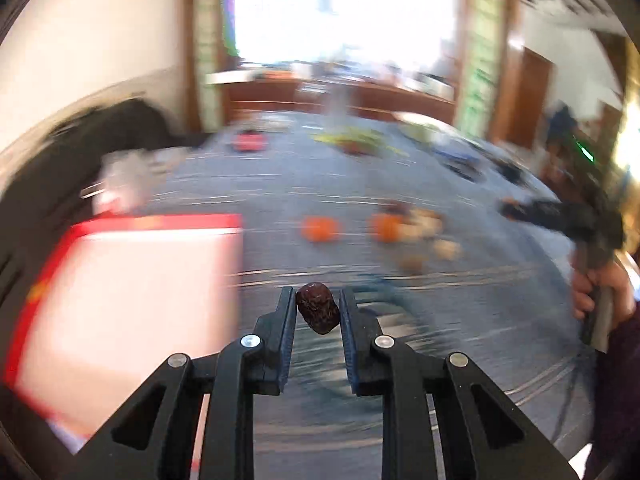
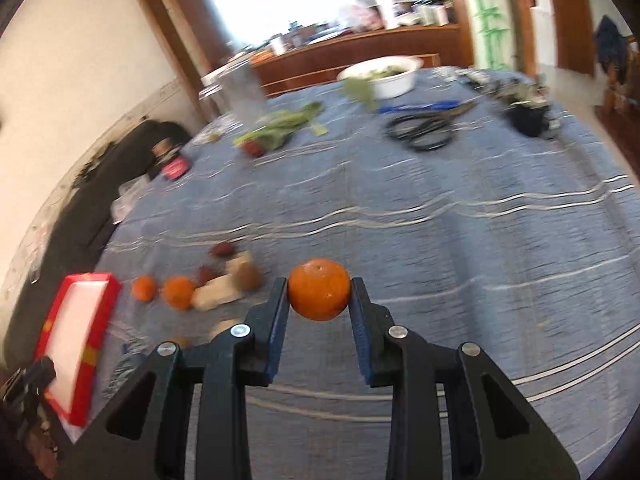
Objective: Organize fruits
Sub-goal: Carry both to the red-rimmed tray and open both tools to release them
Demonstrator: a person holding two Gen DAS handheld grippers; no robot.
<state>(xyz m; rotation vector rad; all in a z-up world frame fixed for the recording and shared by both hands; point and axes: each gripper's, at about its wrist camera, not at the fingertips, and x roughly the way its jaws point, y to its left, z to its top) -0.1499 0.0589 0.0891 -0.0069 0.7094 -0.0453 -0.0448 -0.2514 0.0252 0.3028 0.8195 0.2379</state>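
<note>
While both views are blurred by motion, the grasps read clearly. The left claw (image 1: 318, 300) is clenched on a dark red dried fruit (image 1: 318, 307), pinched between the tips of its two fingers (image 1: 285, 312) and held above the worktop (image 1: 440, 320), which is covered by a blue striped cloth. The right claw (image 2: 319, 294) is clenched on an orange (image 2: 319, 289), gripped at the fingertips and also held clear of the cloth.

A red-rimmed tray (image 1: 120, 300) with a white interior lies on the worktop to the left of the left claw. Beyond it, two further oranges (image 2: 164, 290) sit side by side, just beside a cluster of pale tan pieces (image 2: 224, 288) and two more dark red fruits (image 2: 221, 249); what the tan pieces are cannot be told.

At the far side of the worktop stand a white bowl (image 2: 394, 76) holding greens, loose leafy greens (image 2: 280, 126), and black-handled scissors (image 2: 422, 130). In the left wrist view, a hand (image 1: 600, 288) holds the other tool at the right edge.
</note>
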